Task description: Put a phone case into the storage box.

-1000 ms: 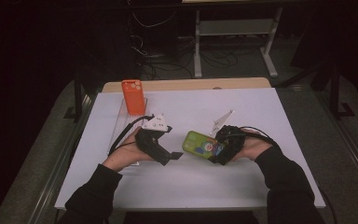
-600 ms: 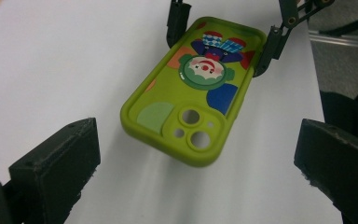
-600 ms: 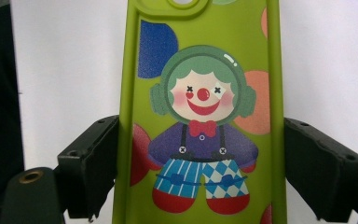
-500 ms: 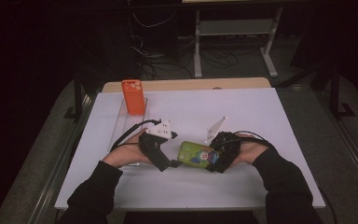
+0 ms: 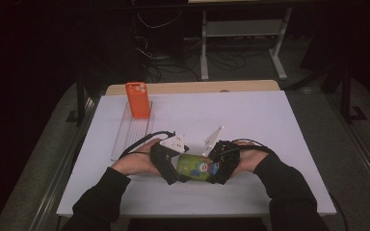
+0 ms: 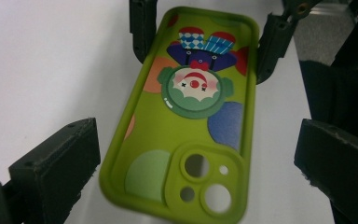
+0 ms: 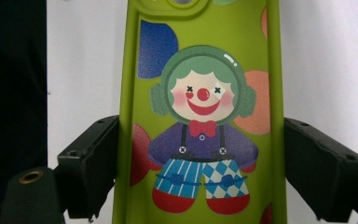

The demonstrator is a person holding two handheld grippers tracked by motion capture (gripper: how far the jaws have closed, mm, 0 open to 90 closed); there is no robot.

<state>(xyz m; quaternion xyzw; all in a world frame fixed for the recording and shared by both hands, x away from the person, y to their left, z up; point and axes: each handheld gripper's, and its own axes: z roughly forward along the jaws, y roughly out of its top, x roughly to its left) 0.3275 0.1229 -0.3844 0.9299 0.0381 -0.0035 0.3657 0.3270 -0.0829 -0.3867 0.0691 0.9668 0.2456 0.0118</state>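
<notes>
Green phone case (image 5: 195,167) hangs low at the table's (image 5: 250,120) near middle — my right gripper (image 7: 200,163) pinches its sides, my left gripper (image 6: 196,163) spread around its camera end. Far left — orange case (image 5: 138,99) on a clear tray (image 5: 127,137).

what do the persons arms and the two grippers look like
Both arms wear dark long sleeves. Each hand-held gripper, left and right, is black with blocky black jaws, carries a pale grey three-cornered plate on top, and trails a black cable.

Dark room; white table (image 5: 270,120); grey floor (image 5: 356,159).
</notes>
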